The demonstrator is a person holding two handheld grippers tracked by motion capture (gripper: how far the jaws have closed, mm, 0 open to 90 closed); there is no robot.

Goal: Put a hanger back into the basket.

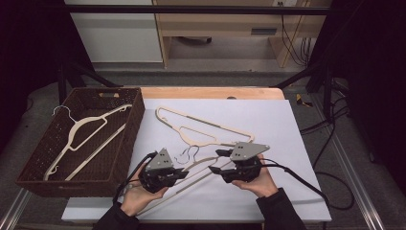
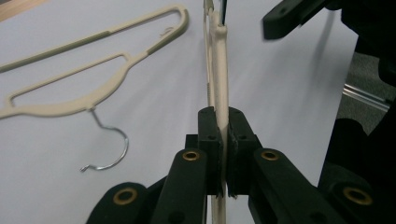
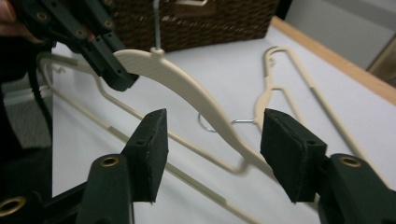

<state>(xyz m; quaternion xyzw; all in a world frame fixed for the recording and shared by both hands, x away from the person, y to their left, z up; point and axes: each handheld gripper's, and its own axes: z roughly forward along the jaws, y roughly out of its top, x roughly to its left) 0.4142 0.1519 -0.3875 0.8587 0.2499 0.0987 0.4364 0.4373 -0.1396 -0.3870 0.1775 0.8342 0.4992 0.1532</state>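
Hands at the bottom of the high view hold two grippers over a white sheet (image 1: 268, 201). At left, a wicker basket (image 1: 134, 124) holds one hanger (image 1: 79, 129); another hanger (image 1: 201, 125) lies mid-sheet. Between the grippers sits the held hanger (image 3: 187, 86), the left gripper (image 2: 223, 140) clamped on its arm, the right gripper (image 3: 212, 154) spread apart around it, pads clear.
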